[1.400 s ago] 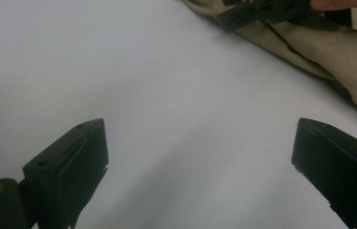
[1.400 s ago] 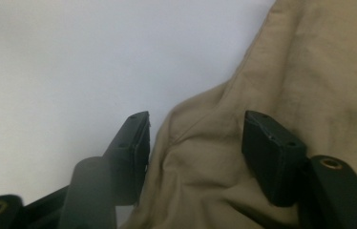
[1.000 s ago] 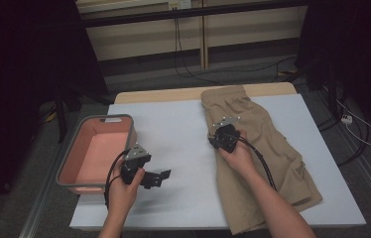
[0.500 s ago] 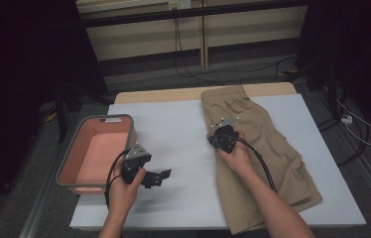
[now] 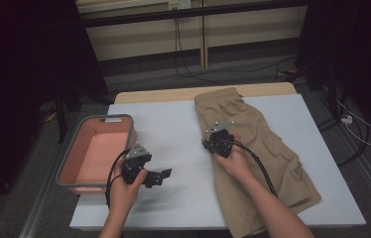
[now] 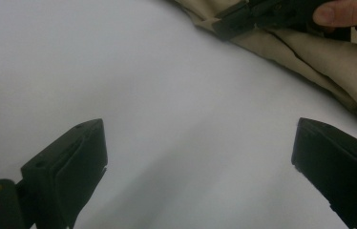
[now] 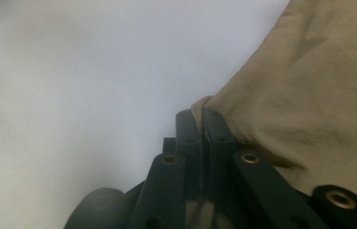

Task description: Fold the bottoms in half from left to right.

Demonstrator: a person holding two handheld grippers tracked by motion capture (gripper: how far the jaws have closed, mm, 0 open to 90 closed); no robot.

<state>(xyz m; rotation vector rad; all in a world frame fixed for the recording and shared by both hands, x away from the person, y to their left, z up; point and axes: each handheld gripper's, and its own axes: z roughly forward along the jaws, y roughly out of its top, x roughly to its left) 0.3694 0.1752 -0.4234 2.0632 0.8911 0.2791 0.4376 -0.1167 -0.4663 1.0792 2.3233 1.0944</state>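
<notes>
Shorts: khaki shorts (image 5: 263, 158) lie spread flat on the right half of the table, with the waistband at the far edge and the legs toward the person.
Right gripper: right gripper (image 5: 211, 143) sits at the left edge of the shorts; in the right gripper view its jaws are pressed together on a thin fold of the cloth edge (image 7: 204, 107).
Left gripper: left gripper (image 5: 165, 174) hovers over bare table, well apart from the shorts; its jaws stand wide apart and hold nothing.
Step in hand: it seems the person wants to fold or lift the shorts by this edge.
Risk one: the pinch takes only a small bit of the hem, so the cloth can slip out if the pull is quick.
Risk two: if only one layer is caught, the shorts can open and bunch instead of folding clean.
Risk three: the cable (image 5: 258, 163) lies across the cloth and can drag it out of place.
Bin: pink bin (image 5: 68, 163) with grey rim stands at the left side, touching the table edge, and looks empty.
Surface: table (image 5: 173, 129) has a pale, smooth, matte cover.
Room: dim, with dark curtains on both sides, a pale wall behind and cables on the floor.
</notes>
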